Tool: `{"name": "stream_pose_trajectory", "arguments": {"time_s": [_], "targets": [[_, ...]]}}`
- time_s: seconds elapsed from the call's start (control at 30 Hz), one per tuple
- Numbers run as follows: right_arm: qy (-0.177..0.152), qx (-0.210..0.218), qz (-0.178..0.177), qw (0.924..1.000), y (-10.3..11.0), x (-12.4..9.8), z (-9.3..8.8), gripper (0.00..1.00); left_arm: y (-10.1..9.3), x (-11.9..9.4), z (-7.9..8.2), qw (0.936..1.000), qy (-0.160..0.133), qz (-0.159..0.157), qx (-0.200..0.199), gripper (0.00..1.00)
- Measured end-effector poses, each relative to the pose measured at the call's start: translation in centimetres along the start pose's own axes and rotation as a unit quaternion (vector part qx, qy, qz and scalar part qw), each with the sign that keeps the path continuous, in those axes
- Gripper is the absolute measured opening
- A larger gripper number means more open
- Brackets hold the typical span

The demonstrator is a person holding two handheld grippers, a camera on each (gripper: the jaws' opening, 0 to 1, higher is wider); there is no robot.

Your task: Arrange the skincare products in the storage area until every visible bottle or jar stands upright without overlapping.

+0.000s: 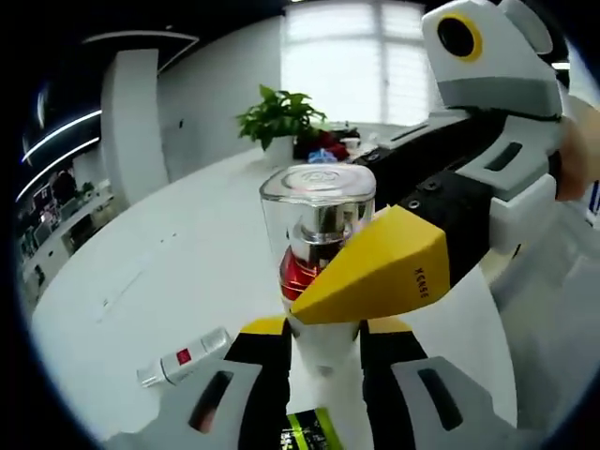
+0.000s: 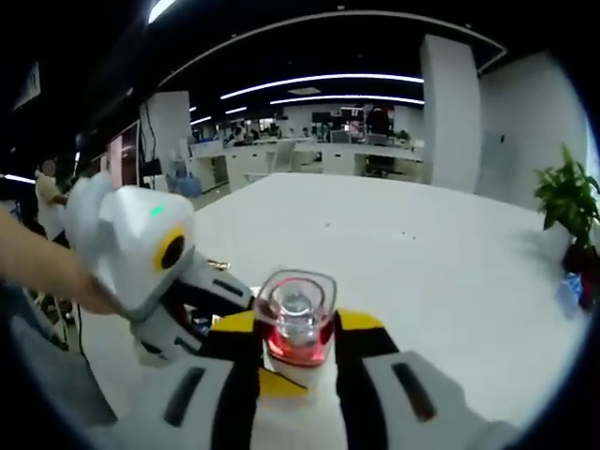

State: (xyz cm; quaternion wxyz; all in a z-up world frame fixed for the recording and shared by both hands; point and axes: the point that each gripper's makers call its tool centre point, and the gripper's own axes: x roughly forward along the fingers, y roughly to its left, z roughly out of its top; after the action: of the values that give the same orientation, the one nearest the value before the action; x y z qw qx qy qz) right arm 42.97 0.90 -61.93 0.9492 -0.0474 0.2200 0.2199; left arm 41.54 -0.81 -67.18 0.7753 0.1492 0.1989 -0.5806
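A bottle (image 1: 314, 220) with a clear square cap and a red body is held up above the white table (image 1: 169, 272). In the left gripper view my left gripper (image 1: 325, 330) is shut on its lower part, yellow-tipped jaws on either side. My right gripper (image 1: 361, 277) reaches in from the right, one yellow jaw pressed across the red body. In the right gripper view I look down on the bottle (image 2: 296, 314) between the shut jaws of my right gripper (image 2: 298, 330). My left gripper (image 2: 279, 377) comes in from the left beneath it.
A small white tube (image 1: 183, 356) with a red label lies flat on the table at the lower left. A dark and green item (image 1: 309, 431) sits under my jaws. A potted plant (image 1: 277, 117) stands at the far edge. A hand (image 2: 47, 267) holds the left gripper.
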Motion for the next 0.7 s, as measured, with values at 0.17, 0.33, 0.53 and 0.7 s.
{"name": "stream_pose_trajectory", "arguments": {"time_s": [0.17,0.33,0.53,0.7], "targets": [[0.000,-0.002,0.007,1.0000,0.4,-0.3,-0.4,0.31,-0.2,-0.3,-0.2,0.9999,0.002,-0.015,0.008,0.25],[0.007,-0.003,0.009,0.9999,0.2,-0.9,-0.6,0.41,-0.3,-0.5,-0.3,0.9995,0.008,-0.025,0.016,0.25],[0.008,-0.004,0.004,1.0000,-0.4,-1.7,-0.7,0.40,-0.4,-0.7,-0.4,0.9995,0.015,-0.024,0.015,0.27],[0.011,-0.002,0.000,0.9999,-0.3,-2.4,-1.2,0.40,-0.9,-0.9,-0.4,0.9993,0.019,-0.026,0.018,0.33]]}}
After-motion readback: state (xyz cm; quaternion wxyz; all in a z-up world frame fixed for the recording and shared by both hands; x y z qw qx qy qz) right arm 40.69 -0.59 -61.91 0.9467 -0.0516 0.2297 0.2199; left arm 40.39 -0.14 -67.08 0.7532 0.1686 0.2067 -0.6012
